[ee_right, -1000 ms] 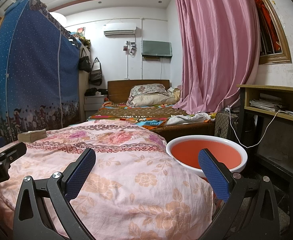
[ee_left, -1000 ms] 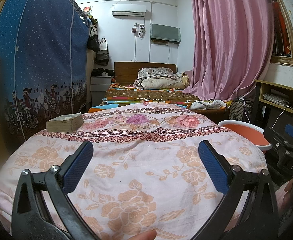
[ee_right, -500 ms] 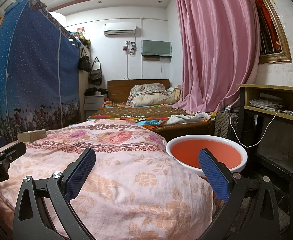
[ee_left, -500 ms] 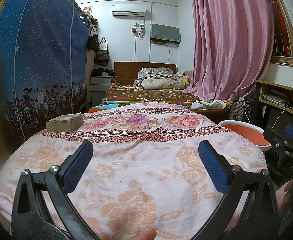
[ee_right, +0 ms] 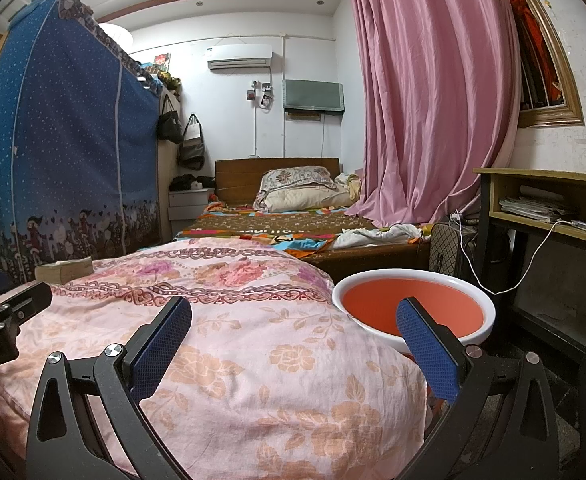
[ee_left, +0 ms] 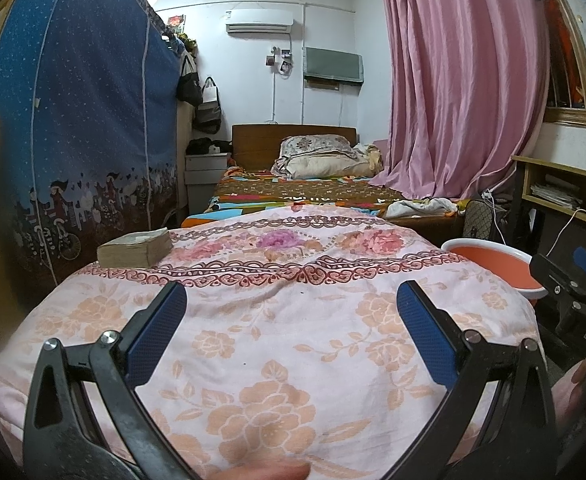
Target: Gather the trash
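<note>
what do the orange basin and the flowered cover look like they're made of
Basin: probably plastic, with a smooth, glossy white rim and an even orange inside.

Cover: looks like woven cotton-type cloth, matte, with soft wrinkles and a printed floral pattern; the exact fibre cannot be told.

Home bedroom, bed, pillow, probably wardrobe

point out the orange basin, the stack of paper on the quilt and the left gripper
orange basin [ee_right: 409,308], right wrist view, inner floor
stack of paper [ee_left: 135,248], left wrist view, front edge
left gripper [ee_left: 291,322], left wrist view, midway between fingertips
</note>
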`<state>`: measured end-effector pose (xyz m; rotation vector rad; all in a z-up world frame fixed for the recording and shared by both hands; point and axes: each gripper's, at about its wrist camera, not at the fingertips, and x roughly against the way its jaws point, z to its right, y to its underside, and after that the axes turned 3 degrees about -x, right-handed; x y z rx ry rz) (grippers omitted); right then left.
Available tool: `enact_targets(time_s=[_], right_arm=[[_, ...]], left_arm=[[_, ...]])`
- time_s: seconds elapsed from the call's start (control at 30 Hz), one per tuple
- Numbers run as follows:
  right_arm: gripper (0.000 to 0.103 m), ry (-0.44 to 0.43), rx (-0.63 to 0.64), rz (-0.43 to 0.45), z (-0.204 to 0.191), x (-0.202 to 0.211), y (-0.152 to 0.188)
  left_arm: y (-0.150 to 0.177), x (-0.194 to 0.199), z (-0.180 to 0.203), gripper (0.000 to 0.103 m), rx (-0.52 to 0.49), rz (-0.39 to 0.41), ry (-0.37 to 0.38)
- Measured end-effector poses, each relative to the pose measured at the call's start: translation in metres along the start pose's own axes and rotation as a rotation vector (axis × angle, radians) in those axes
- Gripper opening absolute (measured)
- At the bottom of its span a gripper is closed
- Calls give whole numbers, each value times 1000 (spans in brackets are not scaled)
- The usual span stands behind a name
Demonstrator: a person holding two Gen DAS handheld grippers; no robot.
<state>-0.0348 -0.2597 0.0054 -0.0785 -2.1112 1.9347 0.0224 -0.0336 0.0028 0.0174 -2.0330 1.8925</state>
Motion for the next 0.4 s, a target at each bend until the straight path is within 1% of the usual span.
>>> enact_targets(time_s=[0.4], right_arm=[[103, 0, 1, -2, 0, 0, 2]], left_arm=[[0, 0, -1, 91, -2, 2, -8]])
